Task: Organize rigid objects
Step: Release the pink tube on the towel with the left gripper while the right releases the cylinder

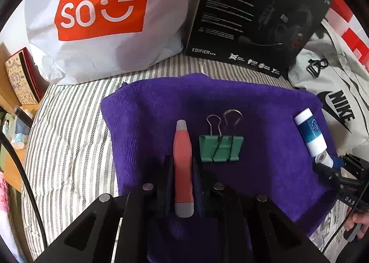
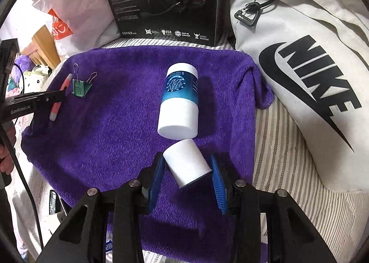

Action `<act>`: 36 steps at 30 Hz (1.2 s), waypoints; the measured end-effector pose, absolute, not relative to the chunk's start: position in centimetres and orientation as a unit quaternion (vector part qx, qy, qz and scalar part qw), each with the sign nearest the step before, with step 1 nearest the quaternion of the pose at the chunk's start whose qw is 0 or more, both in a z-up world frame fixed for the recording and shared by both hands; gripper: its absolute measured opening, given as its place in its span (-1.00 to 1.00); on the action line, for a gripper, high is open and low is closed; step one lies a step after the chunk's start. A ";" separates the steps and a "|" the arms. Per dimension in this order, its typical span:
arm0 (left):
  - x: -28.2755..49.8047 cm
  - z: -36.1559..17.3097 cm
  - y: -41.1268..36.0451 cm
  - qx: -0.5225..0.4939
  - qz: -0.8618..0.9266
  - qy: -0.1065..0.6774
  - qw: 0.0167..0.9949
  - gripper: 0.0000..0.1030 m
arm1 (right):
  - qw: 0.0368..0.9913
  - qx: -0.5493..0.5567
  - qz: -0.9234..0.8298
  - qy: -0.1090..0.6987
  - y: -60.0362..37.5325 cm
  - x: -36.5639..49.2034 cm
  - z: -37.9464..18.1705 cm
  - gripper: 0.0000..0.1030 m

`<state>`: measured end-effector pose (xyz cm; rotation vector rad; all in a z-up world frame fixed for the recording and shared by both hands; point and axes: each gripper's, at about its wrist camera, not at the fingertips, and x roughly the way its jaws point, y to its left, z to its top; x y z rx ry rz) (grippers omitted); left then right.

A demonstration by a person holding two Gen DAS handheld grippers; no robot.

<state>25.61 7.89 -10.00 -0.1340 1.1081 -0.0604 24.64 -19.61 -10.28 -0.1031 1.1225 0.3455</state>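
Observation:
A purple towel (image 1: 265,106) lies on the striped bed. My left gripper (image 1: 182,166) is shut on a red and grey pen-shaped tool (image 1: 183,166), which points away over the towel. A green binder clip (image 1: 220,147) lies just right of it. A white and blue bottle (image 2: 180,99) lies on the towel ahead of my right gripper (image 2: 188,166). That gripper's blue pads stand on either side of a small white cap (image 2: 186,164) that lies tilted between them; whether they press it is unclear. The bottle (image 1: 310,134) and right gripper (image 1: 332,164) show in the left view too.
A white and orange MINISO bag (image 1: 96,21) and a black Edifier headset box (image 1: 253,16) stand behind the towel. A white Nike bag (image 2: 306,74) lies at the towel's right. A black cable (image 1: 20,166) runs along the left.

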 end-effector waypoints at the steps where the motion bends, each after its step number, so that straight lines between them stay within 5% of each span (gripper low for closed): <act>1: 25.8 -10.1 7.9 -0.064 -0.029 0.526 0.848 -0.68 | 0.831 -0.050 0.163 0.529 -19.6 24.7 -10.3 -0.22; 16: 26.0 -10.4 7.1 -0.038 -0.024 0.523 0.851 -0.65 | 0.832 -0.067 0.172 0.524 -19.2 25.2 -10.6 -0.22; 22: 25.3 -10.4 6.6 -0.037 -0.032 0.527 0.849 -0.40 | 0.833 -0.080 0.182 0.517 -19.1 24.8 -10.5 -0.19; 26: 24.6 -10.5 5.5 -0.025 -0.041 0.533 0.845 -0.01 | 0.829 -0.070 0.188 0.522 -19.4 24.6 -10.4 -0.15; 36: 20.2 -7.6 4.3 0.004 -0.019 0.514 0.857 0.02 | 0.835 -0.048 0.172 0.521 -20.9 22.5 -8.1 -0.02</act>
